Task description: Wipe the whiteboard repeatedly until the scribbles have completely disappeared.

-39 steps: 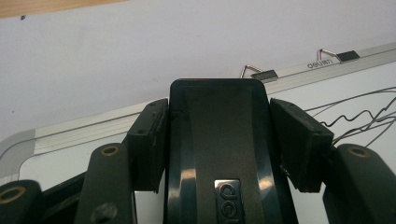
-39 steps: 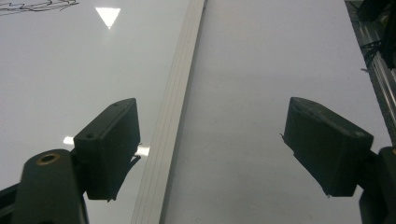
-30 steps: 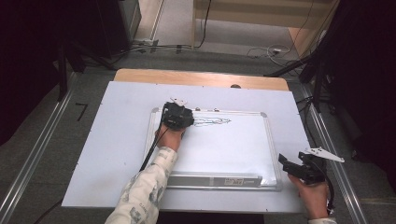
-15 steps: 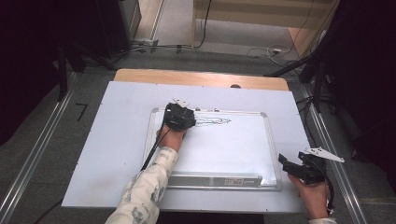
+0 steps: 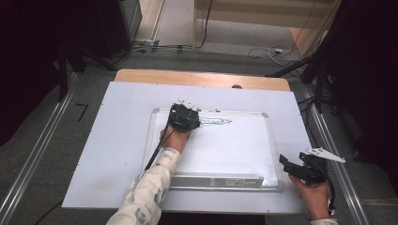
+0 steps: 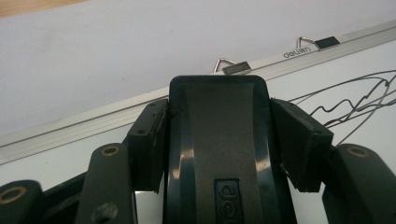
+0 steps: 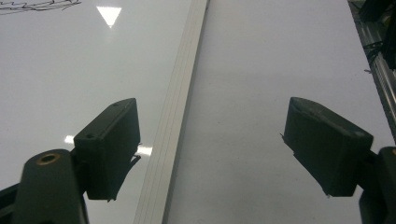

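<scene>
Desk (image 5: 117, 140) carries the whiteboard (image 5: 234, 150) at frame centre. Left tongs (image 6: 219, 135) pinch a black eraser (image 6: 219, 140) between both pads, set on the board's upper left beside the scribbled lines (image 5: 217, 123). Right tongs (image 7: 210, 149) stand spread wide and hold nothing, at lower right, straddling the board's frame edge (image 7: 180, 116).

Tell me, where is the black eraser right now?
The eraser is clamped in the left gripper, on the whiteboard near its far edge in the high view, just left of the scribbled lines.
</scene>
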`<state>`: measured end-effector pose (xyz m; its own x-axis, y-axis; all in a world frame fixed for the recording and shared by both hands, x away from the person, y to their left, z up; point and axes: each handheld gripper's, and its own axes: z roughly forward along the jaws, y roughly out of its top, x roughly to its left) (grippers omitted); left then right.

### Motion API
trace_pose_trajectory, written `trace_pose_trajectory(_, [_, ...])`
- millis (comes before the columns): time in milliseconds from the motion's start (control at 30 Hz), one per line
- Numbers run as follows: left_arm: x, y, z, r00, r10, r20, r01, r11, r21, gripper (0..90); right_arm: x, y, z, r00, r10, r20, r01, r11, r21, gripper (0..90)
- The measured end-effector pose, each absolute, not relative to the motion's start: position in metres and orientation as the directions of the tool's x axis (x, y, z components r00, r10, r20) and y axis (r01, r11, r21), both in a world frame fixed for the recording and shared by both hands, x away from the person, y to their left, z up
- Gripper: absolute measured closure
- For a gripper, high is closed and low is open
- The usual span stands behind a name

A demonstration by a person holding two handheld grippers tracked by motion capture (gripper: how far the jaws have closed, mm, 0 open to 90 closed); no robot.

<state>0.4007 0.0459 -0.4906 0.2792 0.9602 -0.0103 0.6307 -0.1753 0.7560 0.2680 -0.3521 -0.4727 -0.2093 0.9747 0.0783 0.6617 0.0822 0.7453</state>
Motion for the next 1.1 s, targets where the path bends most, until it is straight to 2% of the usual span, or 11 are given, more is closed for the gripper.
trace_pose_trajectory(1100, [0.404, 0.022, -0.491, 0.314, 0.950, -0.001, 0.624, -0.206, 0.754, 40.6, 0.269, -0.352, -0.473, -0.211, 0.974, 0.082, 0.663, 0.081, 0.744, 17.2])
